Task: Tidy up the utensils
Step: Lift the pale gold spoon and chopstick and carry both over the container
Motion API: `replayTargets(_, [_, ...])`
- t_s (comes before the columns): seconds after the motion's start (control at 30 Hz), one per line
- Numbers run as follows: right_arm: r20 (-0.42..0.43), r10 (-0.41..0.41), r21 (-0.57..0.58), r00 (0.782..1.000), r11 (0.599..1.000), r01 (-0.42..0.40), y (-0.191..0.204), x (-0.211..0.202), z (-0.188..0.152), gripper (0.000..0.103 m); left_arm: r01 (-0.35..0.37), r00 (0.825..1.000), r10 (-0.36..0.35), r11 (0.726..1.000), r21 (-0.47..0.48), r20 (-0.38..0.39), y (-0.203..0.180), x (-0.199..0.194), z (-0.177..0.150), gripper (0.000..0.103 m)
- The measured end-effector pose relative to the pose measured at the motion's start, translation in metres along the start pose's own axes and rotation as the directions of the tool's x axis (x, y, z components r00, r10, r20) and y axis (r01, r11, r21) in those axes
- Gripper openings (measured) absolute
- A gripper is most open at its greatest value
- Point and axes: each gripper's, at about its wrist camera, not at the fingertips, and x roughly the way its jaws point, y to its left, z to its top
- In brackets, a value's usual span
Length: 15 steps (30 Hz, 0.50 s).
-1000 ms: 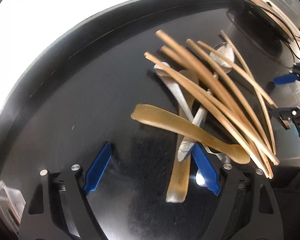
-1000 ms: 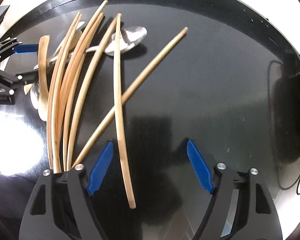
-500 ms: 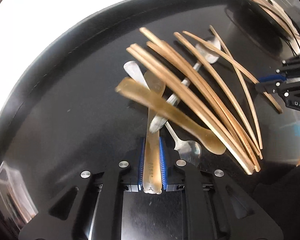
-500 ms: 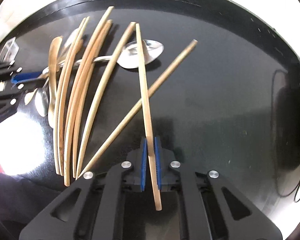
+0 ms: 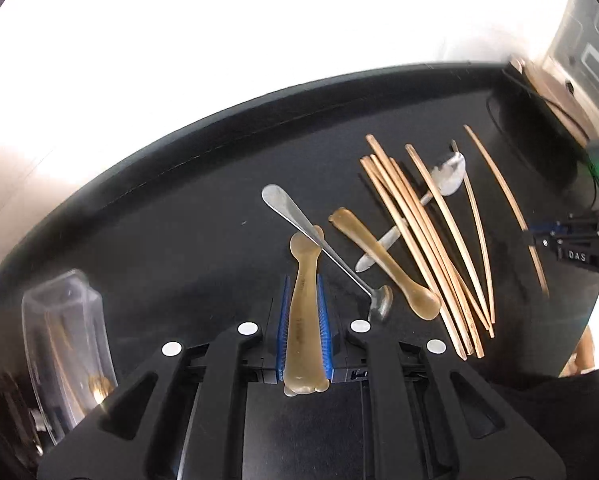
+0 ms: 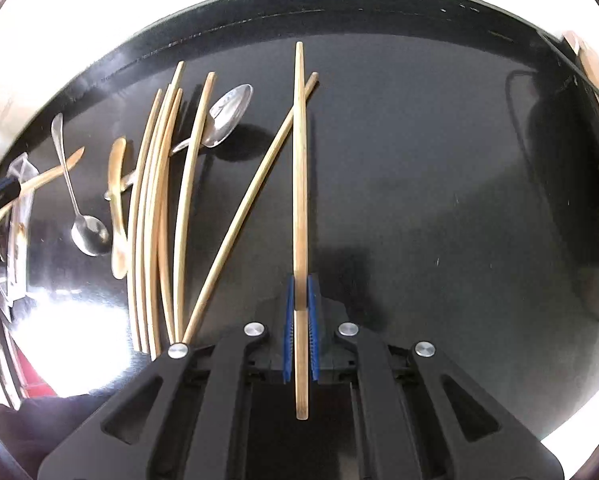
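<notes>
My left gripper [image 5: 303, 286] is shut on a flat amber plastic utensil [image 5: 305, 272], whose far end crosses the handle of a small metal spoon [image 5: 323, 252]. A second amber utensil [image 5: 383, 264] and a bundle of wooden chopsticks [image 5: 427, 248] lie to the right on the black tray [image 5: 159, 208]. My right gripper [image 6: 299, 286] is shut on one chopstick [image 6: 299, 160], which points straight away from it. Another chopstick [image 6: 255, 196] lies slanted beside it, left of that the bundle [image 6: 159, 200] over a large metal spoon [image 6: 227, 114].
A clear plastic container [image 5: 63, 344] stands at the tray's left edge, by my left gripper. A dark cable [image 6: 519, 140] and a dark shape sit at the tray's right side. The tray's right half [image 6: 419, 160] carries no utensils. White surface surrounds the rim.
Both grippers went from open to shut, the left on the amber utensil, the right on one chopstick. The left has since risen well above the tray; the right chopstick has swung upright in view.
</notes>
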Motion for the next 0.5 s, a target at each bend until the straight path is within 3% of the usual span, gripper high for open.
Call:
replayTargets(0.17, [0.001, -0.022, -0.006, 1.000, 1.000, 0.022, 0.002, -0.008, -0.013, 0.007, -0.040, 0.999, 0.041, 0.998, -0.049, 0.007, 0.013, -0.014, -0.015, 0.012])
replayTargets(0.23, [0.000, -0.019, 0.004, 1.000, 1.000, 0.019, 0.003, -0.006, -0.012, 0.007, -0.044, 0.999, 0.045, 0.995, -0.090, 0.018, 0.029, -0.025, -0.021, 0.000])
replayTargets(0.37, [0.003, -0.028, -0.014, 1.000, 1.000, 0.028, 0.013, -0.005, -0.008, 0.007, -0.053, 0.995, 0.061, 0.994, -0.099, 0.076, 0.048, -0.055, -0.014, 0.000])
replayTargets(0.5, [0.007, -0.026, -0.024, 1.000, 0.999, 0.026, 0.023, -0.002, -0.015, 0.007, -0.047, 0.997, 0.053, 0.994, -0.098, 0.060, 0.063, -0.050, -0.019, 0.000])
